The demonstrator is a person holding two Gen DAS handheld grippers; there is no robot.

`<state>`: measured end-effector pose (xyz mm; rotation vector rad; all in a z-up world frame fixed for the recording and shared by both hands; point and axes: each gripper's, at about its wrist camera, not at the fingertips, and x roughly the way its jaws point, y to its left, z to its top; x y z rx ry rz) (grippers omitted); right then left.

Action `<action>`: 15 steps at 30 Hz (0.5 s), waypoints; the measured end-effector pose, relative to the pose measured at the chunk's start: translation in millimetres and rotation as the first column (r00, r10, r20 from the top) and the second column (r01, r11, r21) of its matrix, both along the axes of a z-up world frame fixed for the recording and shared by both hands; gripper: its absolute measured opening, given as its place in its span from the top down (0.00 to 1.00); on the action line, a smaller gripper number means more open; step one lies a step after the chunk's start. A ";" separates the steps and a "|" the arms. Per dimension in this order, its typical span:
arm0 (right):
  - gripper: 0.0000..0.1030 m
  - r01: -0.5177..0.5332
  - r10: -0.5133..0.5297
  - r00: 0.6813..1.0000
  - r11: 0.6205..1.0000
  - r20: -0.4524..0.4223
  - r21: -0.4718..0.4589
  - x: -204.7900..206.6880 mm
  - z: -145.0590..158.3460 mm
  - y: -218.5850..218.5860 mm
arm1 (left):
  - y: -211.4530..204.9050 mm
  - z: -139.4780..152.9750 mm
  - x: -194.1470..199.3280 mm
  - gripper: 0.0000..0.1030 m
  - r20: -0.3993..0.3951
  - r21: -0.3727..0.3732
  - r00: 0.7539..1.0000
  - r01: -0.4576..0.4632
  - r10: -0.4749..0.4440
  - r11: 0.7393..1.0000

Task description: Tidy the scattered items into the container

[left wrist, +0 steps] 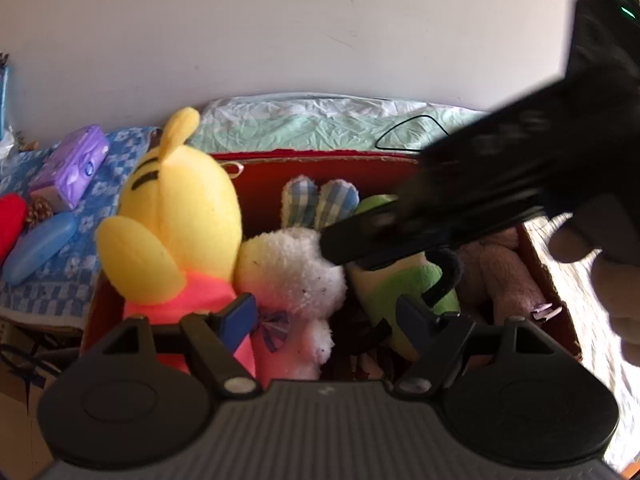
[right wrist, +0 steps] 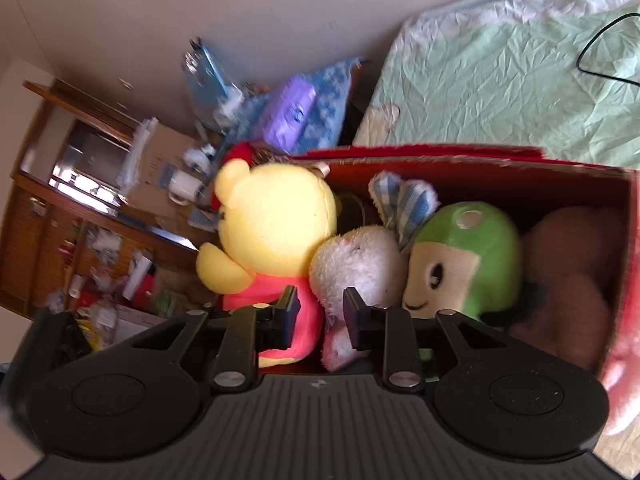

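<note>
Container: a red box [left wrist: 400,168], open at the top, with a pale green bedsheet [left wrist: 320,124] behind it; it shows in both wrist views.
Yellow bear: a yellow bear plush [left wrist: 180,216] in a pink-red top sits upright at the box's left end, its head well above the rim, touching the white plush beside it.
White bunny: a white fluffy bunny [left wrist: 292,268] with blue checked ears stands in the box between the bear and the green plush, pressed against both.
Green plush: a green plush [right wrist: 468,256] with a cream face, an eye and a smile leans in the middle of the box.
Brown plush: a brownish plush [right wrist: 568,280] fills the box's right end.
Left tool: the left tool [left wrist: 326,312] is over the near side of the box, its jaws wide apart with nothing pressed between them; the bunny's lower body shows in the gap.
Right tool: the right tool [right wrist: 322,312] has its jaws narrow, not closed on anything; in the left wrist view it reaches in blurred from the right, its tip by the bunny and the green plush.
Outside the box: a purple tissue pack [left wrist: 72,166], a blue oval case [left wrist: 38,248], a red object [left wrist: 10,220] and a pine cone [left wrist: 40,208] lie on a blue patterned cloth [left wrist: 100,200] to the left.
Background: a black cable [left wrist: 412,132] loops on the bedsheet; cluttered wooden shelves [right wrist: 80,216] stand further left.
</note>
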<state>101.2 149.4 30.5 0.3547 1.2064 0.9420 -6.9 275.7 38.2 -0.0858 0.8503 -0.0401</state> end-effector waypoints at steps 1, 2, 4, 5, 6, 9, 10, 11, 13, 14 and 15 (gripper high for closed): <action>0.69 0.000 0.000 1.000 1.000 -0.010 -0.025 1.6 -2.8 6.5 | 1.2 -1.1 0.7 0.24 -0.002 -0.003 1.000 0.009 -0.009 1.000; 0.66 0.008 -0.008 1.000 0.998 -0.012 -0.067 1.5 -5.0 12.3 | 2.2 -1.7 0.9 0.24 -0.001 -0.002 1.000 0.018 -0.018 1.000; 0.61 0.020 -0.019 1.000 0.990 0.010 -0.141 -0.4 -7.3 21.5 | 4.3 -2.0 -0.3 0.24 0.003 -0.004 0.999 0.038 -0.038 0.999; 0.60 0.028 -0.027 1.000 0.987 0.013 -0.160 -0.7 -8.9 24.7 | 5.3 -2.2 -0.6 0.24 0.004 -0.007 0.999 0.048 -0.048 0.999; 0.60 0.039 -0.038 0.999 0.984 0.009 -0.171 -0.7 -11.4 25.8 | 6.1 -2.4 -0.7 0.23 0.004 -0.008 0.998 0.057 -0.057 0.998; 0.58 0.066 -0.066 0.998 0.977 0.009 -0.202 -0.2 -12.1 29.5 | 7.0 -4.1 0.2 0.22 -0.002 0.007 0.997 0.083 -0.083 0.997; 0.56 0.074 -0.075 0.997 0.976 0.004 -0.203 -0.4 -11.0 29.6 | 7.6 -3.9 -0.3 0.22 0.000 0.007 0.996 0.090 -0.090 0.996; 0.54 0.077 -0.078 0.997 0.980 0.002 -0.185 -1.5 -9.0 28.7 | 8.7 -3.5 -1.1 0.22 0.002 0.000 0.995 0.097 -0.097 0.995; 0.54 0.072 -0.071 0.997 0.986 0.010 -0.150 -2.1 -6.5 30.1 | 10.7 -2.0 -3.2 0.22 0.004 -0.017 0.994 0.107 -0.107 0.994; 0.54 0.071 -0.070 0.997 0.985 0.011 -0.155 -2.2 -6.7 31.3 | 10.9 -1.0 -4.6 0.22 0.006 -0.020 0.994 0.112 -0.112 0.994; 0.54 0.072 -0.072 0.997 0.985 0.005 -0.157 -0.8 -8.6 33.2 | 11.5 0.7 -6.7 0.22 0.012 -0.025 0.993 0.115 -0.115 0.993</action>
